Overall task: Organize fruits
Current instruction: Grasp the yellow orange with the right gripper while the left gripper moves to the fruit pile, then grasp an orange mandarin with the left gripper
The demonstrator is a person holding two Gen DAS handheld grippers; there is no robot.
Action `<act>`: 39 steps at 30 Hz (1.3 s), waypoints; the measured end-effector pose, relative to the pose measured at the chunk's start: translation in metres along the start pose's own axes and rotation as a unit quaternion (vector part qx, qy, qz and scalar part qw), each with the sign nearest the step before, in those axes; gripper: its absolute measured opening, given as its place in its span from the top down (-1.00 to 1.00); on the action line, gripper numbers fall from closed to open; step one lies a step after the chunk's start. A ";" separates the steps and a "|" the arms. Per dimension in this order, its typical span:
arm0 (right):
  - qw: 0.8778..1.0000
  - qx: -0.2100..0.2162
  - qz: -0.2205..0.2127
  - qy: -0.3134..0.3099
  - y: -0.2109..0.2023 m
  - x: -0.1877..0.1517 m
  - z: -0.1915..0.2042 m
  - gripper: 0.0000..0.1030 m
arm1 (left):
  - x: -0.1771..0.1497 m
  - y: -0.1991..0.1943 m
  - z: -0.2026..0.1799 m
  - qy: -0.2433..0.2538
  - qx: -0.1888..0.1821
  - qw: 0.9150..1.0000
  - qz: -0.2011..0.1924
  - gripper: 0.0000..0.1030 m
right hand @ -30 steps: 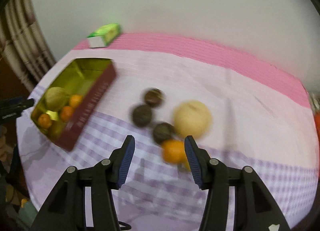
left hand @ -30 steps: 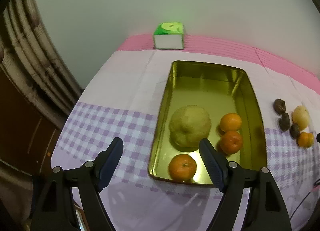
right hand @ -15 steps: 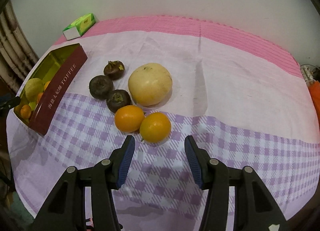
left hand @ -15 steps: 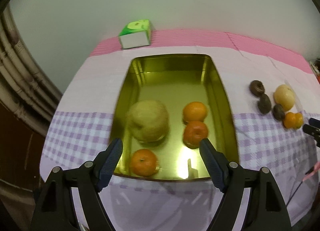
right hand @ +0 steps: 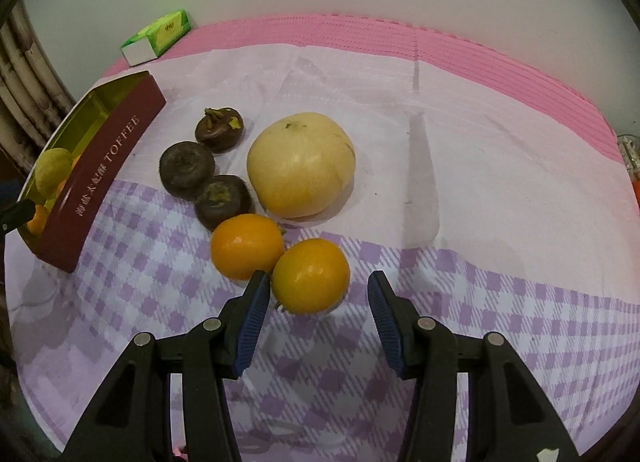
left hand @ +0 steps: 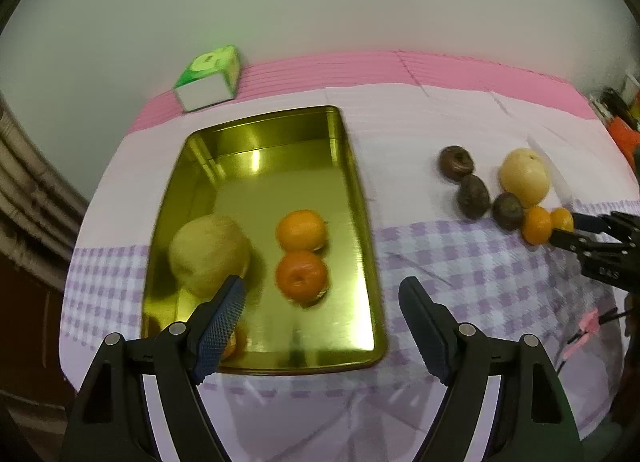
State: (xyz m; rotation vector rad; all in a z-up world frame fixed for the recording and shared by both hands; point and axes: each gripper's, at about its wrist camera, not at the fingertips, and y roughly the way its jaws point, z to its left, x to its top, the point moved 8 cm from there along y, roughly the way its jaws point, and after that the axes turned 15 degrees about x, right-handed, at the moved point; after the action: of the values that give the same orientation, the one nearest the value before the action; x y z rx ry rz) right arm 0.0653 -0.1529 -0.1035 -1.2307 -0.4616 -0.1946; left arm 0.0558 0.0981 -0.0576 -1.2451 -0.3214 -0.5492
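Observation:
A gold tin [left hand: 362,198] with a red TOFFEE side [right hand: 108,166] holds a yellow-green pear [left hand: 208,254], two oranges [left hand: 300,230] [left hand: 301,278] and a third orange [left hand: 234,344] half hidden by my finger. My left gripper [left hand: 322,286] hangs open over the tin's near end, holding nothing. On the cloth to the right lie three dark mangosteens [right hand: 186,168], a large pale pear [right hand: 300,164] and two oranges [right hand: 246,244]. My right gripper [right hand: 317,282] is open, low over the cloth, with the nearer orange [right hand: 310,276] between its fingertips and a gap at the right pad.
A green tissue box [left hand: 208,78] sits at the table's far left corner by the wall. The pink and lilac-checked cloth [right hand: 480,182] covers the table. Curtain folds [left hand: 24,190] hang past the left edge. Orange clutter [left hand: 622,134] shows beyond the right edge.
My left gripper has slid to the right along the tin's near end and rolled a little. My right gripper has come down and forward, so the nearer orange now sits between its fingertips.

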 end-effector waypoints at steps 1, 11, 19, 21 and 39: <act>1.000 0.001 0.001 0.000 0.002 0.001 -0.001 0.07 | 0.000 -0.001 -0.006 0.004 -0.003 1.000 -0.001 -0.54; 1.000 0.008 0.005 0.002 0.014 0.006 0.000 0.27 | 0.006 -0.004 -0.047 0.035 -0.030 0.999 -0.001 -0.54; 1.000 -0.005 0.008 0.009 0.010 0.001 -0.005 0.27 | 0.010 -0.007 -0.084 0.055 -0.065 0.996 0.004 -0.54; 1.000 -0.010 0.010 0.017 0.006 -0.003 -0.010 0.27 | 0.011 -0.009 -0.096 0.063 -0.075 0.995 0.004 -0.54; 0.996 -0.034 -0.001 0.084 -0.023 -0.028 -0.066 0.27 | 0.034 -0.014 -0.183 0.101 -0.141 0.985 0.016 -0.51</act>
State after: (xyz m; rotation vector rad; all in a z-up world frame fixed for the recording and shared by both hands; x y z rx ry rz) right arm 0.0471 -0.2254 -0.1129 -1.2693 -0.3124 -0.3139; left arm 0.0645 -0.0869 -0.0836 -1.4498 -0.0523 -0.7039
